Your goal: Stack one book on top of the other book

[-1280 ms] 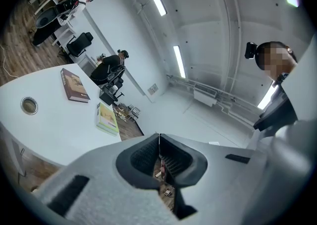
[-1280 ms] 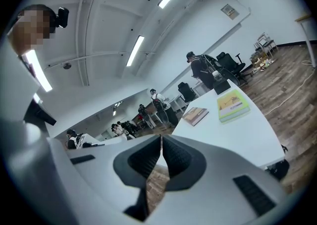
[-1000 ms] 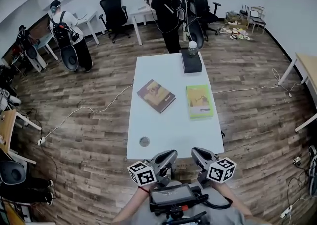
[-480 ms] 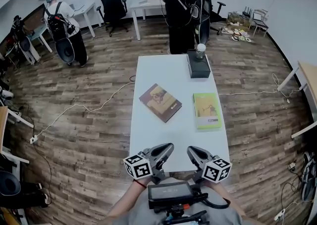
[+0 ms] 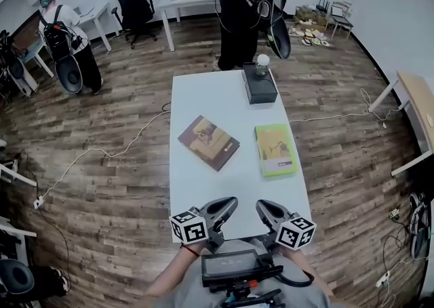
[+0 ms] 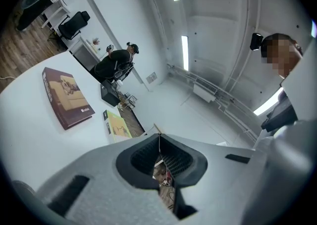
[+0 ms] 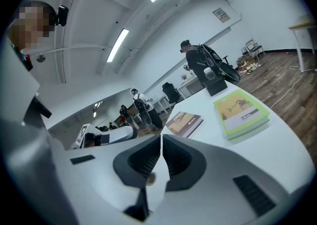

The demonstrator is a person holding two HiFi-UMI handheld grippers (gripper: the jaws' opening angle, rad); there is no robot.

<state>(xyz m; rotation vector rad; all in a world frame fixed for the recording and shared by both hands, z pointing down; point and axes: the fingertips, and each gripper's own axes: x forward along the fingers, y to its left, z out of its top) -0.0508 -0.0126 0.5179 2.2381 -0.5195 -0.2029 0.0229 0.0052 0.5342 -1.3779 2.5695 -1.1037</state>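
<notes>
A brown book (image 5: 209,142) lies at an angle in the middle of the white table (image 5: 203,100). A green book (image 5: 275,150) lies flat to its right, apart from it. My left gripper (image 5: 231,203) and right gripper (image 5: 260,205) hover side by side at the table's near edge, both shut and empty, well short of the books. In the left gripper view, the brown book (image 6: 67,97) and green book (image 6: 118,125) lie beyond the closed jaws of the left gripper (image 6: 158,137). The right gripper view shows the green book (image 7: 241,111) and brown book (image 7: 184,123) ahead of the right gripper (image 7: 161,140).
A black box (image 5: 259,85) with a small jar (image 5: 262,64) on it stands at the table's far end. A person (image 5: 241,8) stands just behind that end, and another person (image 5: 64,42) is at the far left. A cable (image 5: 102,154) runs across the wooden floor.
Both grippers have come forward from below the table's near edge up to it, still shut. The books have not moved on the table.
</notes>
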